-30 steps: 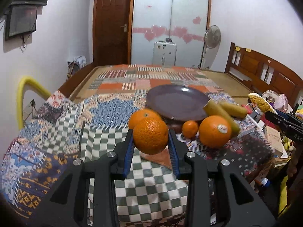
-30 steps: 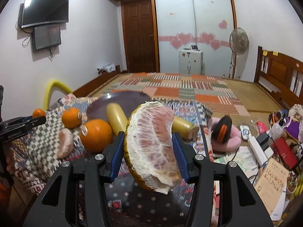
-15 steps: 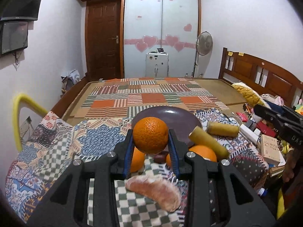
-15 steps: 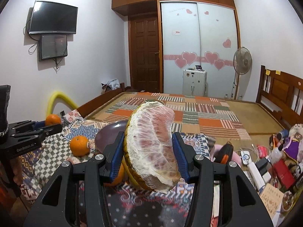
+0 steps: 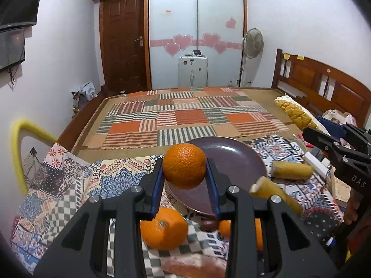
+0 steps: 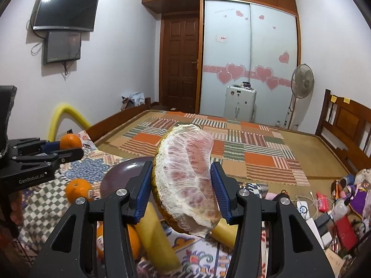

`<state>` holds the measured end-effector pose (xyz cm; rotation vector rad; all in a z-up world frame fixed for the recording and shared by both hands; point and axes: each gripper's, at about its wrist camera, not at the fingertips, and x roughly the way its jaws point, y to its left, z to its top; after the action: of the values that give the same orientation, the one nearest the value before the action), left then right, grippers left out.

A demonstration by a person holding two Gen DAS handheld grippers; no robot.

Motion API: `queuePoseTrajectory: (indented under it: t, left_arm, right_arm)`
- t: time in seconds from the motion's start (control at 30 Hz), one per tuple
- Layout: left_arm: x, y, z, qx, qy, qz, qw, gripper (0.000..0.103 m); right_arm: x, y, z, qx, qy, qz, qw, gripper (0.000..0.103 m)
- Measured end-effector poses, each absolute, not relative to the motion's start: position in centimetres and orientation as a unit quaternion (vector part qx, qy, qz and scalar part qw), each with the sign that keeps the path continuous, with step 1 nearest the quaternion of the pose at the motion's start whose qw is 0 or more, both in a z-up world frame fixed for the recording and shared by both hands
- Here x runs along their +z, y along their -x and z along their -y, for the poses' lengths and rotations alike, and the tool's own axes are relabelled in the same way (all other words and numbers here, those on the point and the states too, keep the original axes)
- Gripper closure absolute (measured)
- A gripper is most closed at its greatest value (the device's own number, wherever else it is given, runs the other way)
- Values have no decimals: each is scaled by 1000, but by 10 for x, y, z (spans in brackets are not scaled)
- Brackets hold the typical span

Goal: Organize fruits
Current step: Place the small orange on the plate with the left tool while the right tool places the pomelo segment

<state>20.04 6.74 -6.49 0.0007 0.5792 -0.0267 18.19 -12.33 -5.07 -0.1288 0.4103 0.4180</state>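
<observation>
Gripping a round, pebbly-skinned orange between its ribbed blue pads, the left tool holds the fruit in the air above the near rim of the smooth, dark purple plate. The right tool is clamped on a pomelo wedge: a curved slice with thick white pith, a yellow-green rind edge and pale pink pulp under a papery membrane. Under the left tool lie a glossy second orange, a smaller one partly hidden, and a peeled pink segment, all on a checked and patterned cloth over the worktop. Two yellow, cylinder-shaped pieces rest to the right of the plate. A patchwork mat of striped squares covers the bed beyond.

Against the frame one second ago, the left tool has risen and moved forward: the orange then hung low over the cloth in front of the other fruit, and now it sits over the plate. The right tool's view has lifted as well, showing more wall and less cloth, with the wedge held the same way.
</observation>
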Motion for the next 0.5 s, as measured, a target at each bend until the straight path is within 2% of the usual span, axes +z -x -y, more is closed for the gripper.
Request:
queuePoseTrajectory:
  t: [0.23, 0.5]
  left_arm:
    - [-80, -236, -69, -11, -23, -313, 949, 69]
    - [-102, -276, -74, -23, -5, -363, 932, 69]
  right_arm:
    - [-63, -214, 111, 212, 77, -233, 946, 56]
    - [-82, -244, 97, 222, 100, -280, 929, 56]
